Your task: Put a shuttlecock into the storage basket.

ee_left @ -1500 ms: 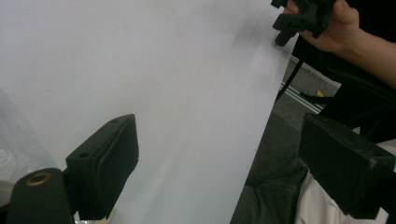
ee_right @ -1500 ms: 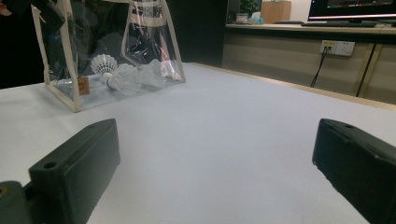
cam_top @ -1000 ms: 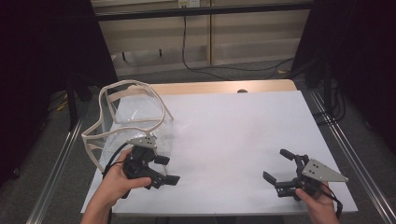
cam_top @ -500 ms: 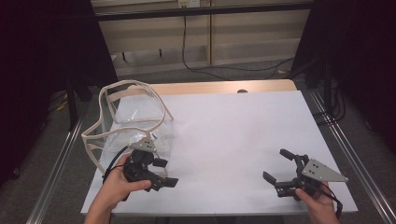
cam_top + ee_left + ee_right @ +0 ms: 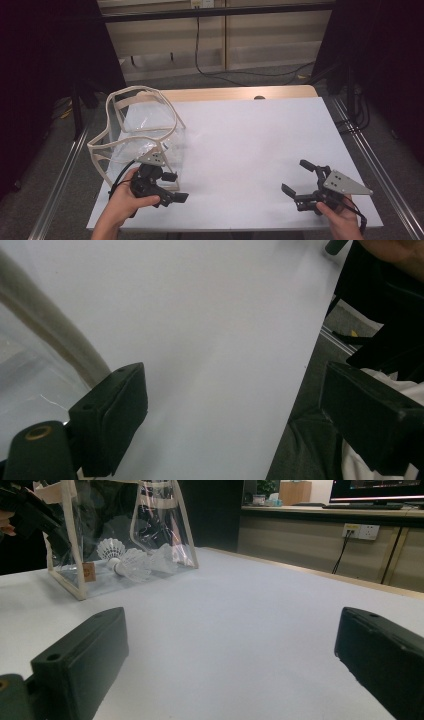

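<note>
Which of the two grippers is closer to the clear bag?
The left gripper. It sits right beside the bag at the table's left side, while the right gripper is far off near the right edge.

No legible text anywhere; small tag [image 5: 89, 572] on bag perhaps printed, unreadable.

A glossy clear-plastic bag [image 5: 145, 132] with cream cloth trim stands at left on the matt white table [image 5: 250, 150], feathered shuttlecocks [image 5: 127, 557] inside; matt black plastic tongs [image 5: 172, 187] lie nearby.
</note>
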`<state>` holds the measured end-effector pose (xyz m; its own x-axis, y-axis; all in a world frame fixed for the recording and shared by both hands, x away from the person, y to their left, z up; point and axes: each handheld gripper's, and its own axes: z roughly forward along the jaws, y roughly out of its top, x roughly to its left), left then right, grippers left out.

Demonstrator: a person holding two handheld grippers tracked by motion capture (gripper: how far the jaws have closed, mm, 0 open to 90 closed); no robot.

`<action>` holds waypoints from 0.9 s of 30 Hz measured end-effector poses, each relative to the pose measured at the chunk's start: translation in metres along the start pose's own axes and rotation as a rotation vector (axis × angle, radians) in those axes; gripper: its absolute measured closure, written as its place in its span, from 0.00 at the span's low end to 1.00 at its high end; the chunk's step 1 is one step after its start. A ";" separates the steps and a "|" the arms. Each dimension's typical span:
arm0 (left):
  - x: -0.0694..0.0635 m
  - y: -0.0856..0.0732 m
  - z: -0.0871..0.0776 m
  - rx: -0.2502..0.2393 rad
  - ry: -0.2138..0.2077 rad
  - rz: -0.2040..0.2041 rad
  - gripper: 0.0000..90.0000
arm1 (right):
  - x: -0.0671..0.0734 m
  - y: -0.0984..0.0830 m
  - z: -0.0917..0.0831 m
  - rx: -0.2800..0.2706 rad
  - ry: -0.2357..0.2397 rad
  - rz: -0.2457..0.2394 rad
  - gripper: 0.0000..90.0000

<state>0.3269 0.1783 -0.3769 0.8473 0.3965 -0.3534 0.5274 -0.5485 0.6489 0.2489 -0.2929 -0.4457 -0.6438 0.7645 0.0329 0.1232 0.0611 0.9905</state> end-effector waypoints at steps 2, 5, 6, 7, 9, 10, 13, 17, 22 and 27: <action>0.000 -0.001 0.000 0.001 0.005 -0.003 0.13 | 0.000 0.000 0.000 0.000 0.000 0.000 0.01; 0.001 -0.003 0.000 0.004 0.007 0.000 0.12 | 0.000 0.000 0.000 0.001 -0.002 0.003 0.01; 0.001 -0.004 -0.001 -0.003 0.002 0.000 0.12 | 0.000 0.000 0.000 0.002 -0.002 0.005 0.01; 0.001 -0.004 -0.001 -0.002 0.001 0.002 0.12 | 0.000 0.000 0.000 0.001 -0.001 0.001 0.01; 0.001 -0.005 -0.002 -0.007 0.002 0.007 0.11 | 0.000 0.000 0.000 -0.001 0.000 0.002 0.01; 0.001 -0.005 -0.003 -0.013 -0.002 0.010 0.10 | 0.000 0.000 0.000 -0.001 0.000 0.001 0.01; 0.002 -0.007 -0.006 -0.023 -0.002 0.019 0.09 | 0.000 0.000 0.000 -0.001 0.000 0.001 0.01; 0.002 -0.011 -0.007 -0.031 -0.004 0.033 0.08 | 0.000 0.000 0.000 0.000 0.000 0.001 0.01; 0.004 -0.015 -0.009 -0.041 -0.010 0.039 0.07 | 0.001 0.000 0.000 -0.001 0.000 0.003 0.01; 0.006 -0.018 -0.011 -0.053 -0.015 0.043 0.07 | 0.000 0.000 0.000 -0.001 0.000 0.002 0.01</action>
<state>0.3217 0.1987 -0.3838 0.8701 0.3622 -0.3341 0.4866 -0.5247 0.6985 0.2483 -0.2929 -0.4455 -0.6438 0.7644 0.0350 0.1240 0.0591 0.9905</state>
